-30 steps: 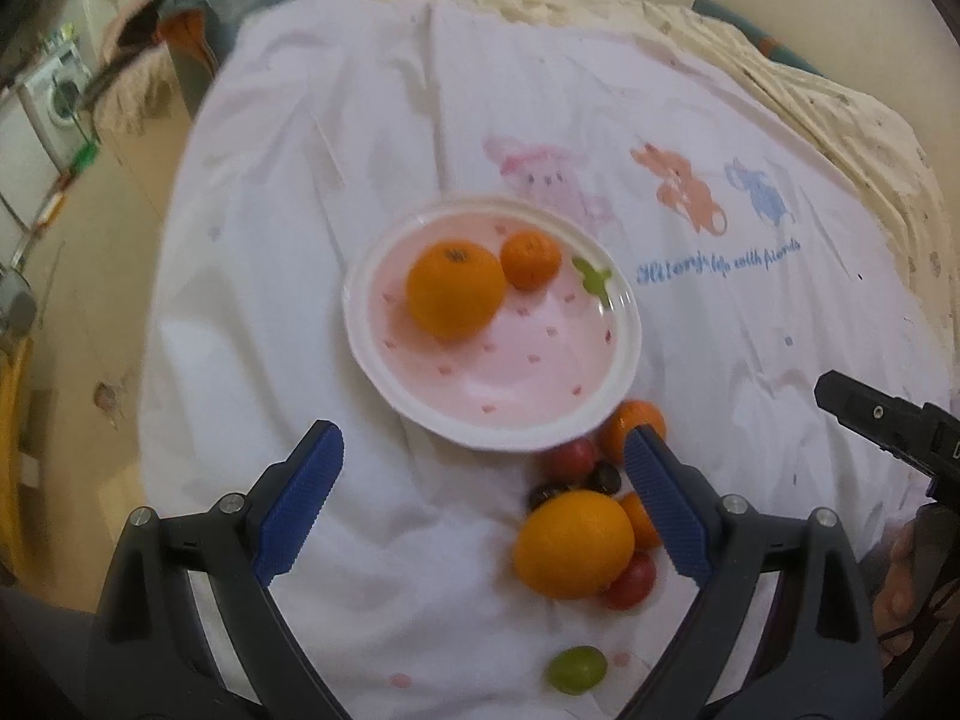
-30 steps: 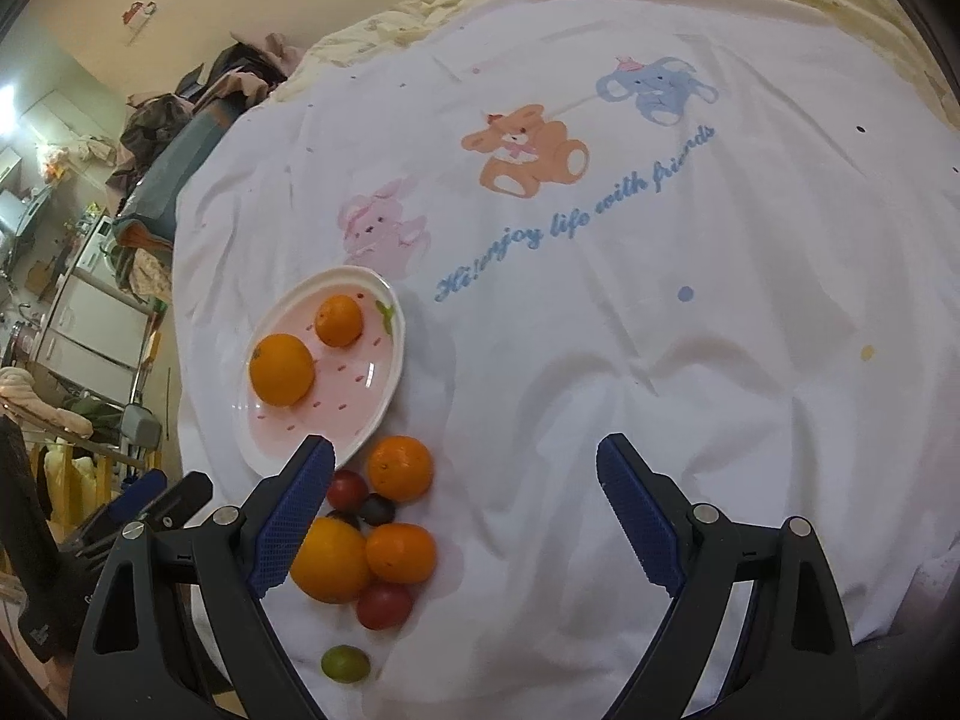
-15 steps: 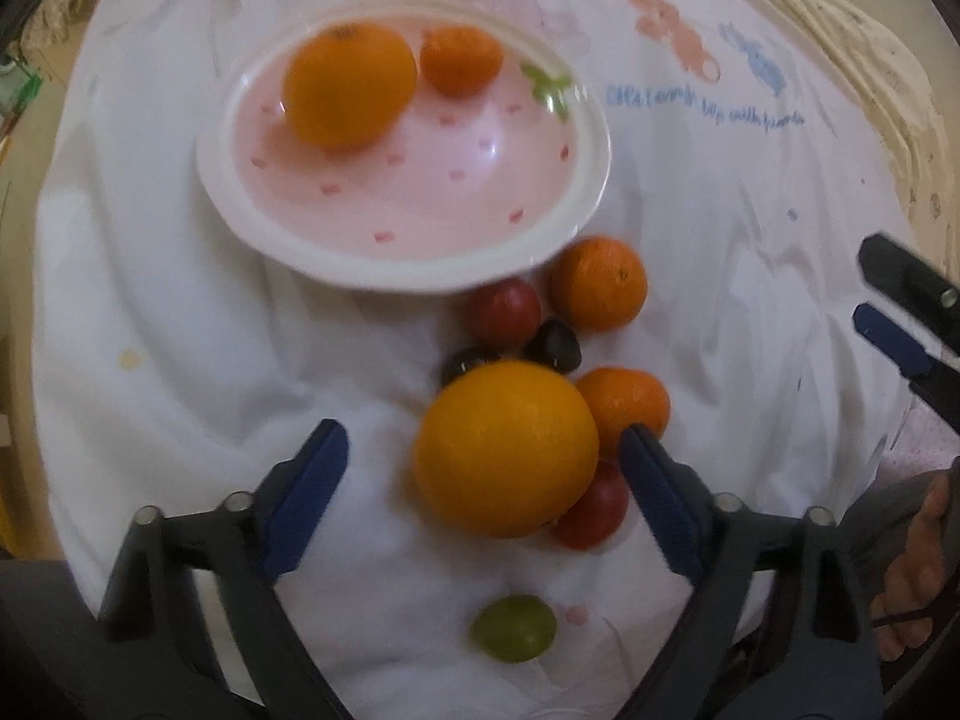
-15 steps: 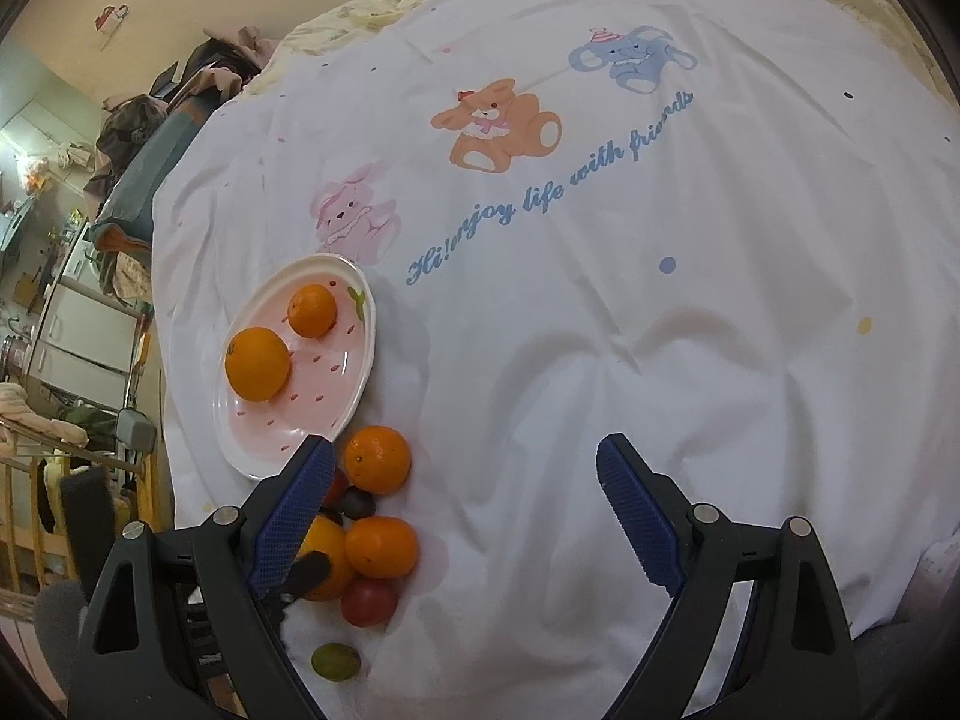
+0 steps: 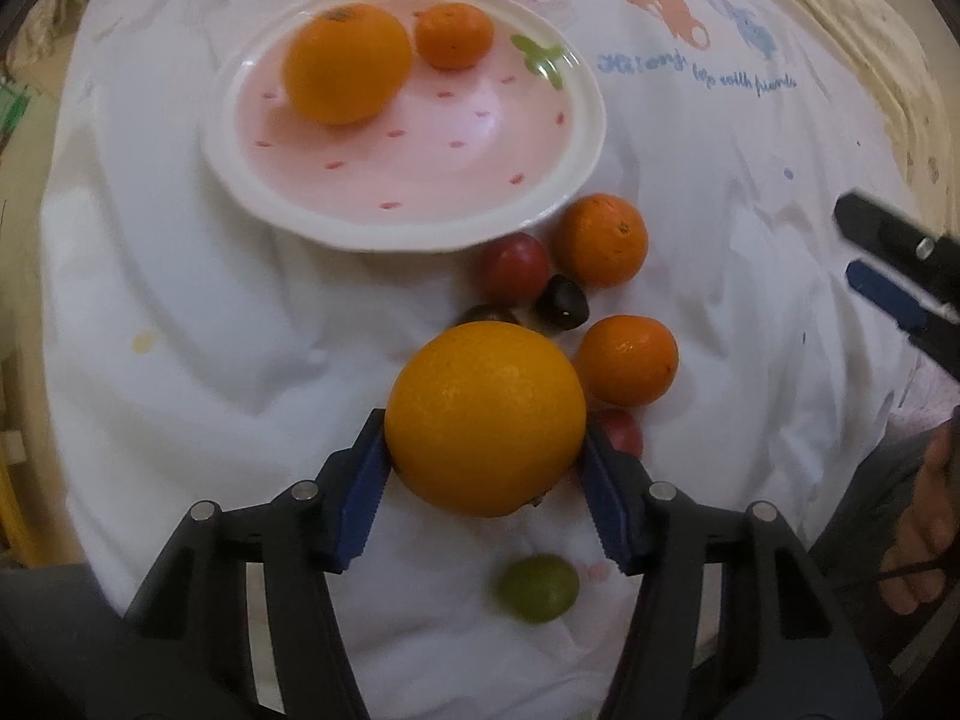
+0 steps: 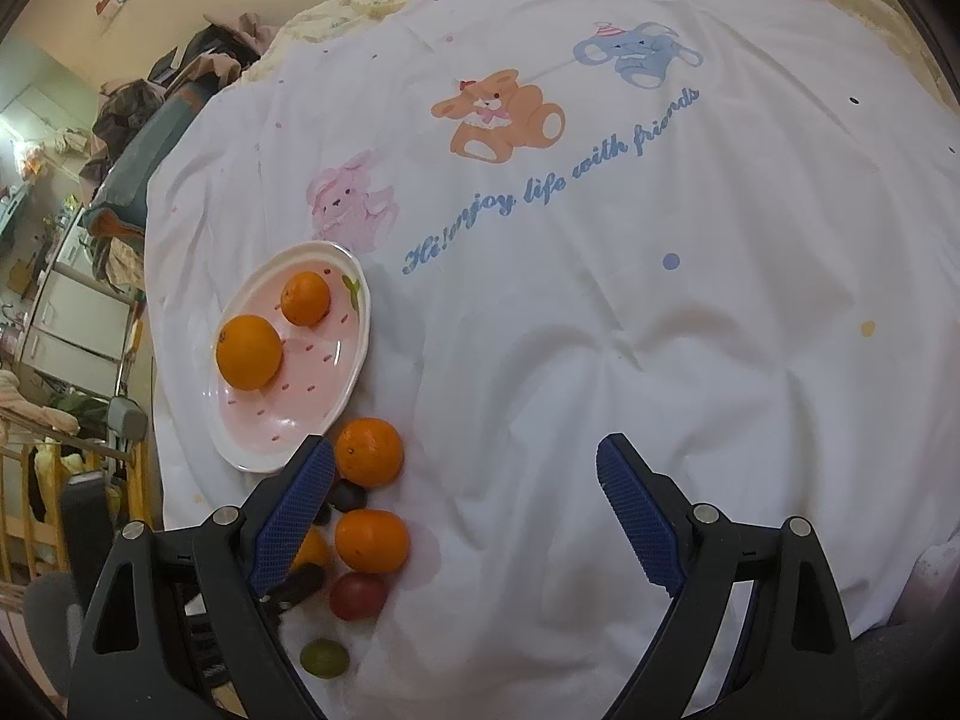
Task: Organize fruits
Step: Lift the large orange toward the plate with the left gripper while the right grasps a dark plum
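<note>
My left gripper (image 5: 483, 468) is shut on a large orange (image 5: 485, 417), its blue pads touching both sides. Beyond it a pink plate (image 5: 540, 204) holds another large orange (image 5: 347, 63) and a small mandarin (image 5: 454, 36). Loose on the cloth lie two mandarins (image 5: 602, 239) (image 5: 627, 360), red tomatoes (image 5: 514, 267), dark grapes (image 5: 561, 303) and a green grape (image 5: 537, 588). My right gripper (image 6: 465, 510) is open and empty over bare cloth, right of the fruit pile (image 6: 369, 540). The plate also shows in the right wrist view (image 6: 354, 360).
The fruit lies on a white cartoon-print cloth (image 6: 600, 300) over a bed. The cloth's left edge drops off to a cluttered room (image 6: 60, 300). The right gripper's tips show at the right of the left wrist view (image 5: 888, 276).
My left gripper moved down and forward to the large orange and closed on it. My right gripper stayed open and shifted only slightly.
</note>
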Demonstrator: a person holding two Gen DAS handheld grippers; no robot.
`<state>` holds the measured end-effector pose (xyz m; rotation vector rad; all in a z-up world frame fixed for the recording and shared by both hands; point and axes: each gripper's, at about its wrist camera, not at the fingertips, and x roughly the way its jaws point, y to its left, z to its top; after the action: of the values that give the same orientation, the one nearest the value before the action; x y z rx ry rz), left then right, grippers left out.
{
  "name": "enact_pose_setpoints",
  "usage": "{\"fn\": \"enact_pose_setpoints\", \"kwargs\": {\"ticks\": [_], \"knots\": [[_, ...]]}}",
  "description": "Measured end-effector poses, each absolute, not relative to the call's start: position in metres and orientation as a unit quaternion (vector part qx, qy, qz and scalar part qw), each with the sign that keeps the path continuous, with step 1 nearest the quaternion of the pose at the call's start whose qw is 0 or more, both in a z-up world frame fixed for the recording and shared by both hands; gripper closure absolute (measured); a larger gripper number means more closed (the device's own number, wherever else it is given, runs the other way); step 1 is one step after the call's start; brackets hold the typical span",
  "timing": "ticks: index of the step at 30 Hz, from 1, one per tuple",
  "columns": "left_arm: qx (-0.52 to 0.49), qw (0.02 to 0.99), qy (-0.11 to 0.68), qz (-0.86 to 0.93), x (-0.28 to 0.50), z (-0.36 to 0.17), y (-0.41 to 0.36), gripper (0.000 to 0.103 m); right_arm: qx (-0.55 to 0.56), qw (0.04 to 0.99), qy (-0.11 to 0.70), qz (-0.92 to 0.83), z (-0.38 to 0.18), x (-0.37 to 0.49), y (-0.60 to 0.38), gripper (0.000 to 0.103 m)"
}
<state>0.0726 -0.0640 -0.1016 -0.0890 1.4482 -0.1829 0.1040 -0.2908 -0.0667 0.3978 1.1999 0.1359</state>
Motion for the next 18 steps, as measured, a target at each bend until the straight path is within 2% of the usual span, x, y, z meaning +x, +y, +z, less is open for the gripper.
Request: {"fn": "enact_pose_setpoints", "kwargs": {"ticks": [11,18], "knots": [[-0.091,0.783,0.615,-0.037,0.063,-0.061,-0.004,0.047,0.188,0.761,0.608,0.123,-0.087,0.098,-0.255,0.012],[-0.130,0.787,0.603,0.007,0.066,-0.058,0.026,0.047,0.158,0.737,0.625,0.202,-0.085,0.106,-0.200,0.037]]}}
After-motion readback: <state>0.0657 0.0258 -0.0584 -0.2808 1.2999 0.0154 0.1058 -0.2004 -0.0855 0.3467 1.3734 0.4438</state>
